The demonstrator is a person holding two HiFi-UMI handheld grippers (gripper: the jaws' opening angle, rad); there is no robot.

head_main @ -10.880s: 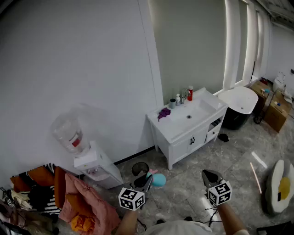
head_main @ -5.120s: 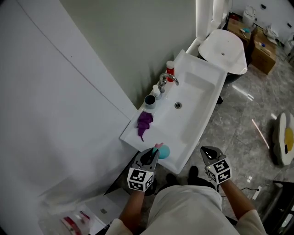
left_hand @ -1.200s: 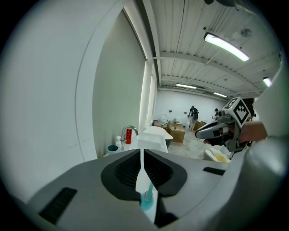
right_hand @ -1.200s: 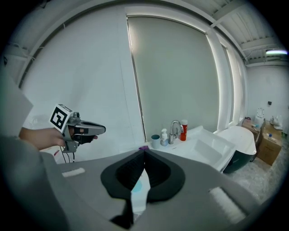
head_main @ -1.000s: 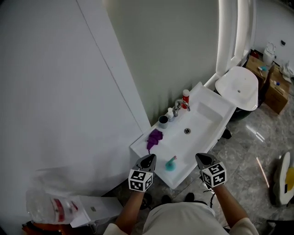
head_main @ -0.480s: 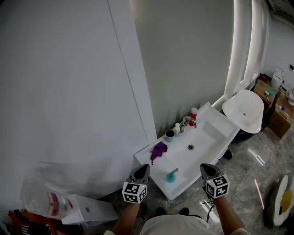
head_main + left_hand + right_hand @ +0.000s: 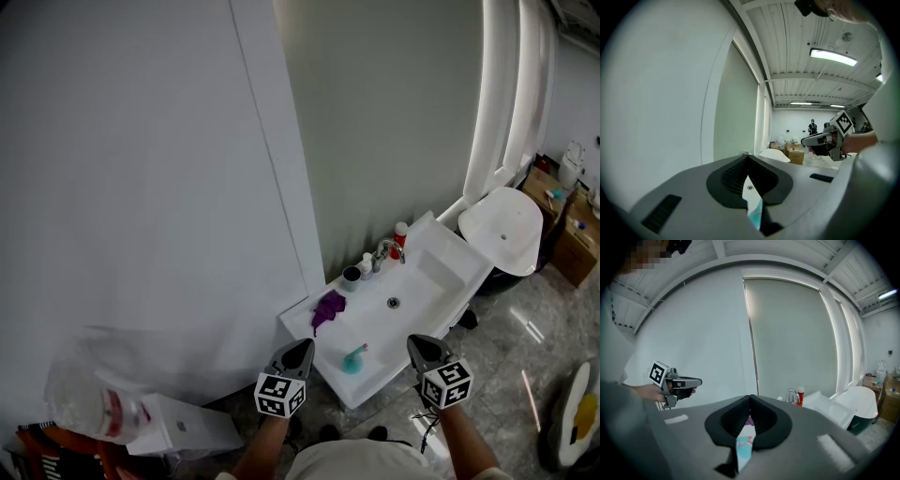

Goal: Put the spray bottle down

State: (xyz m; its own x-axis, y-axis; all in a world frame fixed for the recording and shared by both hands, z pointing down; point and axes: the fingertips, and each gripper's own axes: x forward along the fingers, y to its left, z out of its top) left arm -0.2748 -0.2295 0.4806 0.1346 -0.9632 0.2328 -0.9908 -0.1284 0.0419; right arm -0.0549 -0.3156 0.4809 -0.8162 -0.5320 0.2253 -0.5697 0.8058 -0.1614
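The teal spray bottle with a pink trigger stands on the near end of the white vanity top, free of both grippers. My left gripper hangs shut and empty just left of it, nearer to me. In the left gripper view a sliver of the teal bottle shows below the closed tips of that gripper. My right gripper is held to the right of the bottle, its jaws together with nothing in them. The bottle shows below its tips in the right gripper view.
A purple cloth, a dark cup, a faucet and a red-capped bottle sit along the vanity's back. A water dispenser stands at lower left, a white tub and cardboard boxes at right.
Both grippers have lifted a little, and the head view now takes in more wall. The spray bottle stays where it stood on the vanity; five seconds ago the left gripper held it.
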